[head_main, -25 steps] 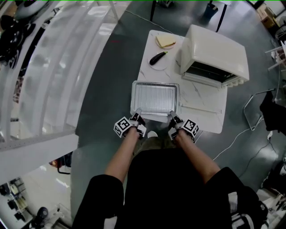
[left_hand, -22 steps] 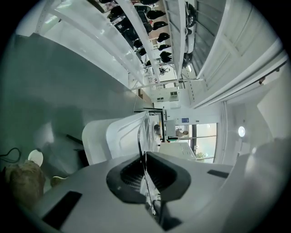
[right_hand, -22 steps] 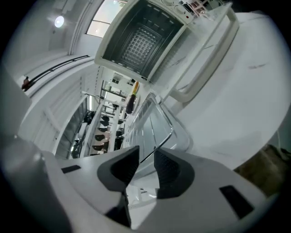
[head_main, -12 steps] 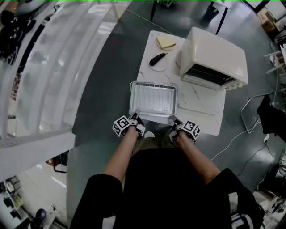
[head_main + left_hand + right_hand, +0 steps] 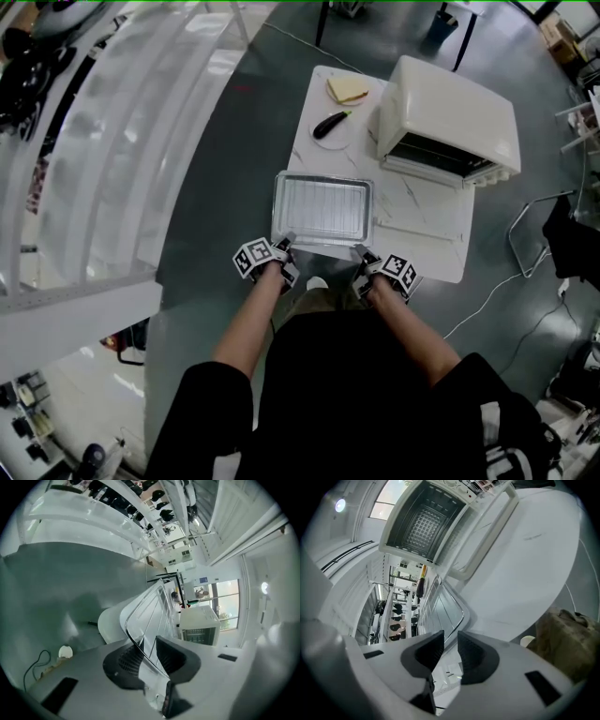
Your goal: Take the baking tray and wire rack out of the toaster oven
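Head view: baking tray [image 5: 276,208] with wire rack [image 5: 322,208] in it sits at the near left of the table [image 5: 427,211], apart from the toaster oven [image 5: 450,108]. The left gripper [image 5: 286,241] and right gripper [image 5: 359,249] are at its near corners. Left gripper view alone shows the tray rim running between jaws just opened and parted, possibly brushing one pad. Right gripper view shows jaws likewise just opened and apart, tray corner just ahead of the gap, oven cavity open beyond.
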### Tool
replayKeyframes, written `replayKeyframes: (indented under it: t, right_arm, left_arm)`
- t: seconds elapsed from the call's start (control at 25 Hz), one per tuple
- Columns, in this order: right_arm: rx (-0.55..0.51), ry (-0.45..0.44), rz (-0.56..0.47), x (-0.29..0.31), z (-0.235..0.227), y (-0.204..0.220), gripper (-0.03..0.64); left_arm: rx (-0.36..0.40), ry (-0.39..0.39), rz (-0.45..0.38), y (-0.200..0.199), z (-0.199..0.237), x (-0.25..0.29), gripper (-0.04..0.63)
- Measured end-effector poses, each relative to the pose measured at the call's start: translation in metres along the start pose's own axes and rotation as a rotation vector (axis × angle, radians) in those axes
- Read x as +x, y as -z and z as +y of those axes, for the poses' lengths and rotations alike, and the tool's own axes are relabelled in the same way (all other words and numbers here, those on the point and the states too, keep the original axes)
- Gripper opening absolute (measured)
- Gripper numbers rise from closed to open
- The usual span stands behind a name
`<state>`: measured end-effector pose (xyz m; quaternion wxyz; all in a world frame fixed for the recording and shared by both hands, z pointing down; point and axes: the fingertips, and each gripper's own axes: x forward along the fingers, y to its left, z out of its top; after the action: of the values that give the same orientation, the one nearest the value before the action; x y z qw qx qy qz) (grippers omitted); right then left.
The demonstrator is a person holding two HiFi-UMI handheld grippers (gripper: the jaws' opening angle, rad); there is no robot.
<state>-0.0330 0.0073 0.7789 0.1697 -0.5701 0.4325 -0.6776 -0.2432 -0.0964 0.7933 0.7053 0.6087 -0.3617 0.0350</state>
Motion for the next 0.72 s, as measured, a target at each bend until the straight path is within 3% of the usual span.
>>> replayKeyframes:
  t: [0.24, 0.48, 0.72]
  right_arm:
    - [0.011, -0.027, 0.033, 0.005, 0.003, 0.006, 0.104]
    - [0.024, -0.038, 0.040, 0.006, 0.003, 0.006, 0.104]
    - [0.035, -0.032, 0.055, 0.010, 0.004, 0.009, 0.104]
  left_arm:
    - [0.082, -0.079, 0.055, -0.001, -0.003, 0.002, 0.120]
    - [0.142, -0.111, 0.123, 0.005, -0.009, 0.005, 0.152]
    - [0.272, -0.160, 0.247, 0.012, -0.012, 0.005, 0.187]
